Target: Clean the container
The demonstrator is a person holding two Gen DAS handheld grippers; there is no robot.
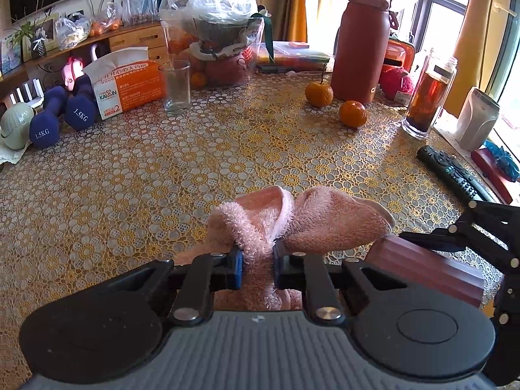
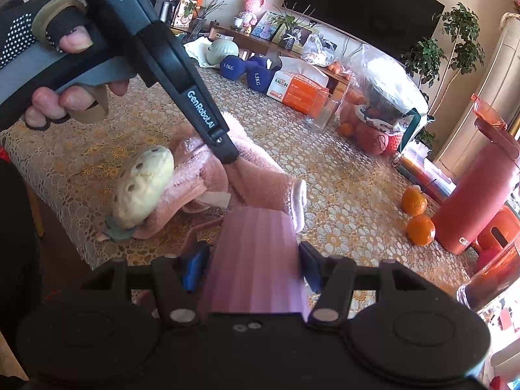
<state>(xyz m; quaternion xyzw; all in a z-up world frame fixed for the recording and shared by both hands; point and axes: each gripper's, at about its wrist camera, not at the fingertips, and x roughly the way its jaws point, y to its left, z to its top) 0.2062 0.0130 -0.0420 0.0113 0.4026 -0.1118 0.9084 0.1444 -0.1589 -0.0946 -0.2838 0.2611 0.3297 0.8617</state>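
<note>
Container (image 2: 256, 260) clamped by right hand-held gripper (image 2: 253, 268), left one (image 1: 257, 268) pinching towel (image 1: 312, 221).

I read "1.5KG" on each blue dumbbell (image 1: 44, 132), "KAI&IN" and a "2" on the orange tissue box (image 1: 128, 87), and "GenRobot.AI" along my left gripper (image 2: 234, 162)

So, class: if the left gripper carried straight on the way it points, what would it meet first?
The left gripper is already shut on the pink towel. Beyond that lies open tablecloth; the plastic-bagged bowl at the far side looks roughly in line, though depth is unclear.
</note>
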